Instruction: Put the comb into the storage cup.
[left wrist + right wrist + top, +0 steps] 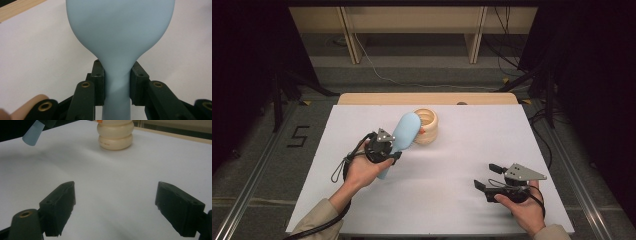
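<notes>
The left gripper point(388, 150) clamps a blue spoon point(402, 136) by its neck, bowl at one o'clock over the cream pot point(426, 126), seemingly to scoop, while the right gripper point(488, 176) waits wide open.

Pale blue spatula point(403, 134) – broad head up, tilted against cream ribbed pot point(428, 127), handle clamped

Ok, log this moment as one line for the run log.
left gripper: shut on spoon handle, bowl end at pot rim | right gripper: open, empty, over table | pot: upright
</notes>
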A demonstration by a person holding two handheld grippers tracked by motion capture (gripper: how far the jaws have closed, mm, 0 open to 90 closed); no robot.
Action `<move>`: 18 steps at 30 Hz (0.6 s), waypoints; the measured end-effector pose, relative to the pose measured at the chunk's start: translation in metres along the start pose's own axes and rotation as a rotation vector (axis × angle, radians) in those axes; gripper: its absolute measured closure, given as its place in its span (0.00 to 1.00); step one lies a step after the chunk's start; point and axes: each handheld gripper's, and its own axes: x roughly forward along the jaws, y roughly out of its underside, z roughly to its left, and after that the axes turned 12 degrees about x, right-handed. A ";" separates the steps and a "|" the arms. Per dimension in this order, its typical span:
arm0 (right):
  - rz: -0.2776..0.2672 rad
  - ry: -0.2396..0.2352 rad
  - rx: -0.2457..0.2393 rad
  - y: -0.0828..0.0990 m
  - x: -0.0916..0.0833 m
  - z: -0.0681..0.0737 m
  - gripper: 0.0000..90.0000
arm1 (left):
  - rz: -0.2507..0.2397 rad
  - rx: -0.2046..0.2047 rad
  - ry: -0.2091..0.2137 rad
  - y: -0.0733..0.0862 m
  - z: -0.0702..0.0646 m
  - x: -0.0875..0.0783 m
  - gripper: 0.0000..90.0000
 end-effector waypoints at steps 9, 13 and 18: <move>0.000 0.000 0.001 0.000 0.000 0.000 0.19 | -0.022 -0.007 -0.003 -0.001 -0.001 -0.001 0.77; -0.001 0.000 0.001 0.000 0.000 0.000 0.19 | -0.033 -0.013 -0.003 -0.001 -0.002 -0.002 0.77; -0.001 0.000 0.001 0.000 0.000 0.000 0.19 | -0.048 -0.020 -0.005 -0.001 -0.002 -0.003 0.77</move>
